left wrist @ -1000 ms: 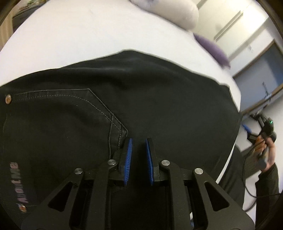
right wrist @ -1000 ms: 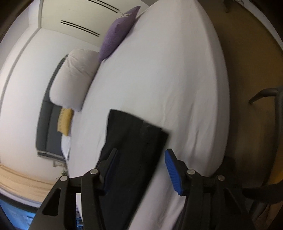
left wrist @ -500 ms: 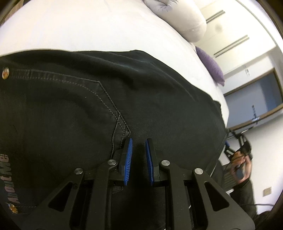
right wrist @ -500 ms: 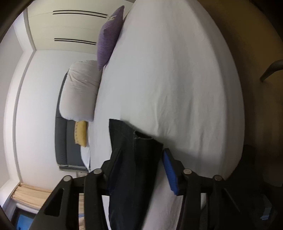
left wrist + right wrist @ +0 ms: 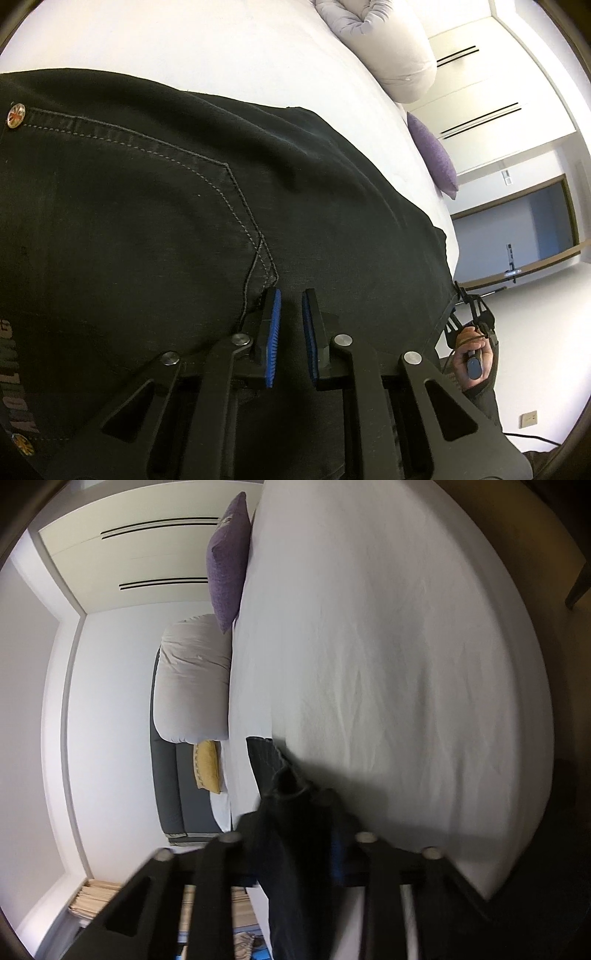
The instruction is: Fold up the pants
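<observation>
Black pants (image 5: 147, 221) lie spread on the white bed (image 5: 184, 37), a stitched back pocket facing up. My left gripper (image 5: 291, 295) sits at the pocket's corner, its blue pads (image 5: 272, 332) narrowly apart and closing, pinching dark fabric. At the right edge of that view a hand (image 5: 474, 354) holds the other gripper at the far end of the pants. In the right wrist view the leg end of the pants (image 5: 266, 760) runs bunched between my right gripper's (image 5: 295, 812) fingers, whose jaws are closing on it. The picture there is blurred.
A white pillow (image 5: 195, 679), a purple cushion (image 5: 225, 561) and a yellow cushion (image 5: 207, 768) lie by the grey headboard (image 5: 170, 794). White sheet (image 5: 388, 664) stretches wide beyond the leg end. Brown floor (image 5: 554, 554) borders the bed's edge.
The right jaws have narrowed from wide apart onto the leg end, which has bunched up between them. The left view has rolled and dropped closer, with the pocket corner staying at the fingertips.
</observation>
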Demonstrator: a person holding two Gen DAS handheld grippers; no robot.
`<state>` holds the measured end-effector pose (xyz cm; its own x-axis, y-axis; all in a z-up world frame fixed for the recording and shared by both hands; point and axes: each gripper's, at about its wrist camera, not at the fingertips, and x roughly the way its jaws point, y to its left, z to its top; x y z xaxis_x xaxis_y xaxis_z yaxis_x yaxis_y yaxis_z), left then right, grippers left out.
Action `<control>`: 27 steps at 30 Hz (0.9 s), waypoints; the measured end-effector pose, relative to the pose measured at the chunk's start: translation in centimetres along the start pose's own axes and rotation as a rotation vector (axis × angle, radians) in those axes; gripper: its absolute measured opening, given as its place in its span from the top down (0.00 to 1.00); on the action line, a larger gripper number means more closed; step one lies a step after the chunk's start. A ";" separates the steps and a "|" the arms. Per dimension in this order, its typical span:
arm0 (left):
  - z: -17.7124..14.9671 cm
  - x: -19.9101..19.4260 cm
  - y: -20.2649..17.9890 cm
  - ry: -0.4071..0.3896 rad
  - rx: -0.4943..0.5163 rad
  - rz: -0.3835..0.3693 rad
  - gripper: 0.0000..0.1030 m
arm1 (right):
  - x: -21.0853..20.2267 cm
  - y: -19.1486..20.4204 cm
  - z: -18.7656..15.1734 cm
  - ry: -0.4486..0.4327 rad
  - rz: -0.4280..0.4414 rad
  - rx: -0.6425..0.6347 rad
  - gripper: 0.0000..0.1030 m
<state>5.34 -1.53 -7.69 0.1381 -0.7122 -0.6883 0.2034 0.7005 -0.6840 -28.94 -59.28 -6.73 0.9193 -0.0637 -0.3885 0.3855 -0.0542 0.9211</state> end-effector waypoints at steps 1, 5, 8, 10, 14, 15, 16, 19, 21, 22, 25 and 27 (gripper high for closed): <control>0.0 0.1 0.1 0.000 -0.005 -0.002 0.90 | 0.2 0.0 0.1 0.002 -0.003 0.001 0.83; -0.1 -0.3 0.7 0.000 -0.012 -0.005 0.91 | 0.7 0.8 -0.3 -0.004 -0.009 -0.033 0.86; -0.1 -0.3 0.8 0.000 -0.012 -0.006 0.91 | 0.8 1.5 -0.7 -0.012 -0.033 -0.079 0.87; -0.2 -0.4 1.1 0.000 -0.015 -0.009 0.92 | 0.8 1.9 -0.8 -0.015 -0.052 -0.100 0.87; -0.6 -0.6 1.5 -0.003 -0.018 -0.012 0.92 | 0.8 3.7 -1.4 -0.029 -0.119 -0.202 0.88; -0.6 -0.6 1.6 -0.003 -0.019 -0.012 0.93 | 0.9 4.2 -1.7 -0.030 -0.133 -0.231 0.88; -0.6 -0.7 1.8 -0.004 -0.020 -0.013 0.93 | 0.9 5.1 -2.1 -0.028 -0.150 -0.275 0.89; -0.7 -0.6 1.6 -0.007 -0.021 -0.012 0.93 | 2.2 9.1 -4.9 0.034 -0.211 -0.483 0.89; -0.7 -0.6 1.4 -0.008 -0.021 -0.009 0.93 | 3.5 11.6 -8.2 0.112 -0.258 -0.655 0.89; -0.7 -0.7 1.4 -0.009 -0.021 -0.006 0.93 | 4.5 13.0 -11.1 0.175 -0.296 -0.792 0.89; -0.9 -0.6 1.0 -0.013 -0.018 0.004 0.93 | 6.7 15.1 -20.6 0.330 -0.440 -1.244 0.89; -0.9 -0.5 0.6 -0.014 -0.028 0.006 0.93 | 8.0 14.3 -26.7 0.432 -0.544 -1.520 0.89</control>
<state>4.49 -0.65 -7.97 0.1527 -0.7082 -0.6893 0.1757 0.7058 -0.6862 -13.96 -33.97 3.99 0.5148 -0.0882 -0.8528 0.1293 0.9913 -0.0244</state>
